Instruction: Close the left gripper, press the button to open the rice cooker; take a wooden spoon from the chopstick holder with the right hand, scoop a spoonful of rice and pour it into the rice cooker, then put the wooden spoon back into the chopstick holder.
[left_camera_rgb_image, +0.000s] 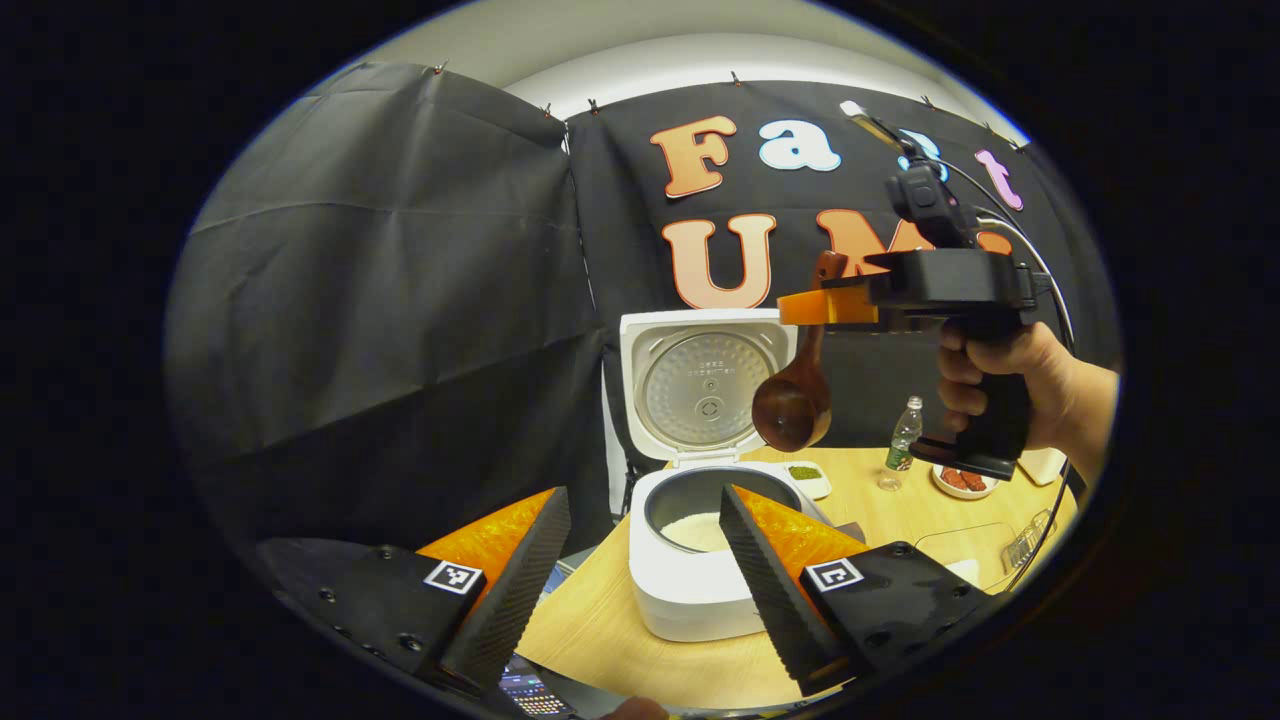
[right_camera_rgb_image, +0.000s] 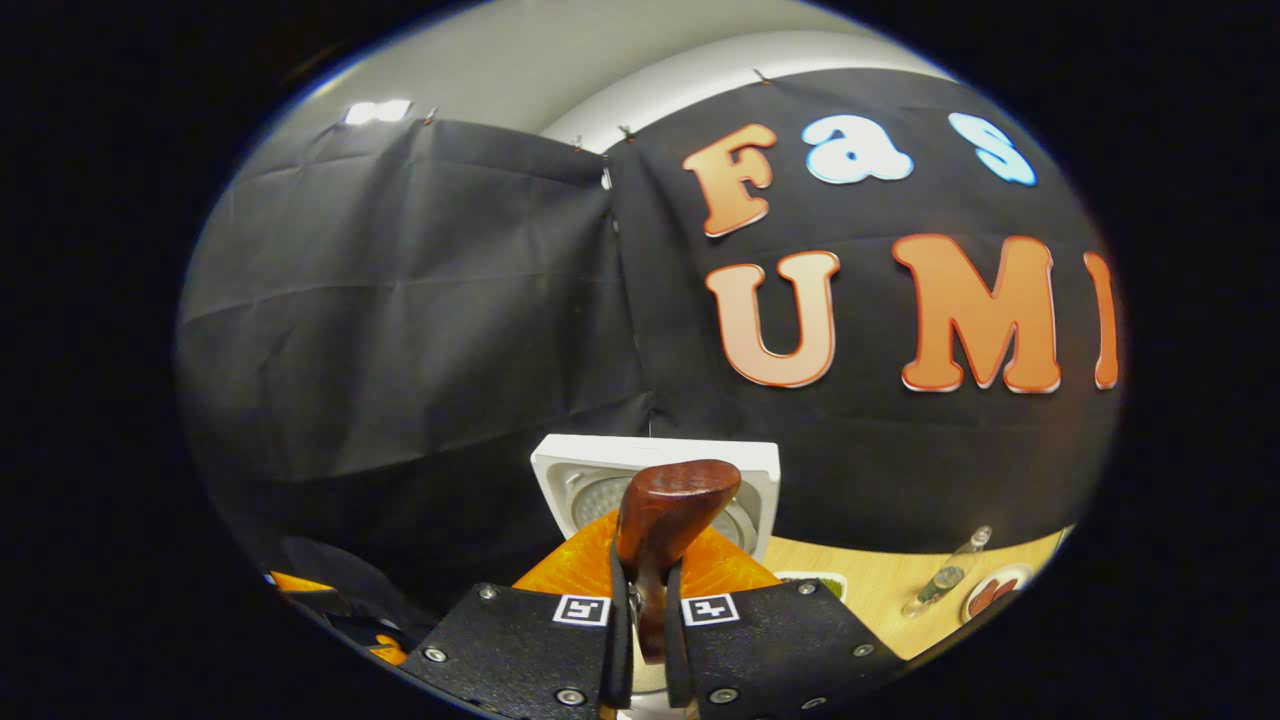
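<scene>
Left gripper (left_camera_rgb_image: 640, 570), in the left gripper view: fingers spread wide, nothing between them, held over the near edge of the wooden table (left_camera_rgb_image: 620, 640). Between the fingers stands the rice cooker (left_camera_rgb_image: 700, 580), lid (left_camera_rgb_image: 705, 385) raised upright, white rice (left_camera_rgb_image: 695, 530) lying in the inner pot; the right-hand finger covers part of the pot's rim.

Above and just beyond the cooker, the right gripper (left_camera_rgb_image: 800, 305) is held in a hand (left_camera_rgb_image: 1010, 385). Its fingers are clamped on the handle of the wooden spoon (left_camera_rgb_image: 795, 405), which hangs bowl-down in front of the lid. Whether the bowl carries rice cannot be made out.

Farther back on the table: a small dish with green contents (left_camera_rgb_image: 805, 473), a clear bottle (left_camera_rgb_image: 902, 440), and a plate of reddish food (left_camera_rgb_image: 962, 481), partly cut off by the grip.

In the right gripper view, the spoon's handle (right_camera_rgb_image: 665, 530) sits pinched between the nearly closed fingers, hiding much of the lid (right_camera_rgb_image: 570, 475) behind. The bottle (right_camera_rgb_image: 945, 578) lies at the edge, distorted.
</scene>
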